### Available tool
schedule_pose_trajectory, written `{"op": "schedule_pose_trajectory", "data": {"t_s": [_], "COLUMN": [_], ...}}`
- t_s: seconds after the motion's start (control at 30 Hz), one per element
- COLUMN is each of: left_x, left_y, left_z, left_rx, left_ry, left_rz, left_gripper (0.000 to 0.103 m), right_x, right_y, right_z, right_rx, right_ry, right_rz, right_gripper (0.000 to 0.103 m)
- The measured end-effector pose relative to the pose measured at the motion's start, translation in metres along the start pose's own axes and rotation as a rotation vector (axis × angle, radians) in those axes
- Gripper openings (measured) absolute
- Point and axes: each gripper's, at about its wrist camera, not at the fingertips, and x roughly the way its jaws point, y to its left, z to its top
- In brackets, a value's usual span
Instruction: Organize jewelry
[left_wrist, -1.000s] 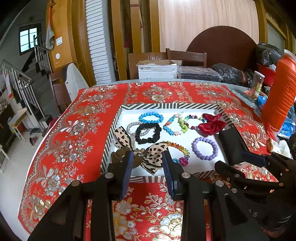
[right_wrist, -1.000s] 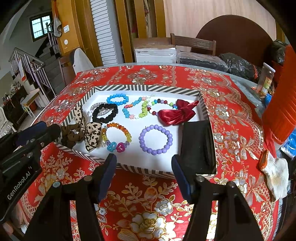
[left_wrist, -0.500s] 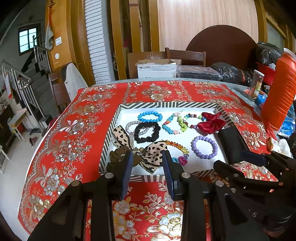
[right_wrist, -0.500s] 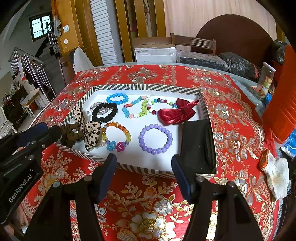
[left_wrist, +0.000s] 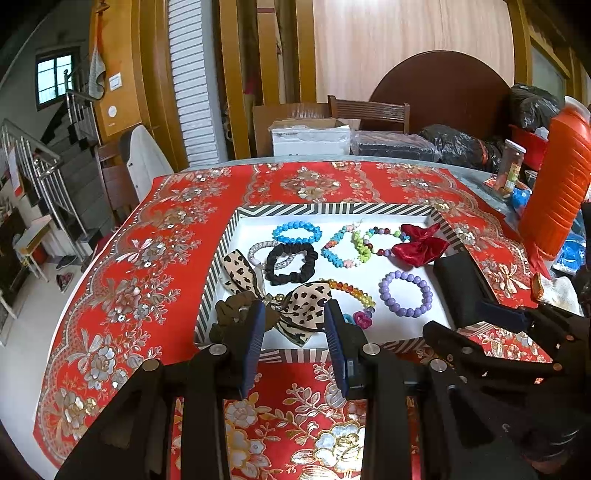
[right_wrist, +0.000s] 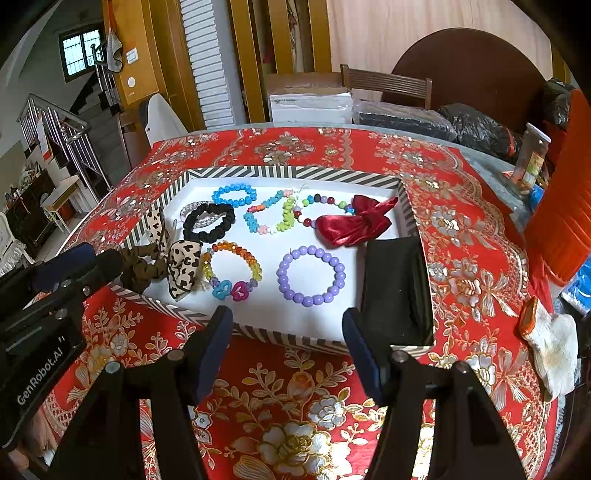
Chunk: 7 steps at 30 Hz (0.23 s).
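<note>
The jewelry lay in the striped tray (right_wrist: 295, 172) on the red tablecloth (right_wrist: 461, 236), and nothing in it had shifted over the last second. From the tray's left edge: leopard bow (right_wrist: 183, 264), black scrunchie (right_wrist: 208, 221), purple bracelet (right_wrist: 311, 275), red bow (right_wrist: 354, 221). The left gripper (left_wrist: 293, 326) had crept slightly nearer the leopard bow, its jaws parted and empty; the right gripper (right_wrist: 288, 334) waited released at the near edge, so sorting had likely not begun.

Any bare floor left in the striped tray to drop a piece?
Yes: the tray has a white strip between purple bracelet and near wall, and a patch between it and red bow. Left half is crowded.
</note>
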Motion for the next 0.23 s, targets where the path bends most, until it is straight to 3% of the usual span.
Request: {"op": "schedule_pose_trajectory", "data": {"t_s": [0.23], "left_x": [0.001], "left_y": [0.0049], "left_z": [0.001], "left_rx": [-0.016], "left_ry": [-0.007], "left_rz": [-0.024], "left_gripper": [0.033], "right_x": [-0.0007], "right_y": [-0.0012], "right_z": [0.0005], "right_rx": [0.005], "right_ry": [-0.005], "right_rz": [-0.001], "right_gripper": [0.064]}}
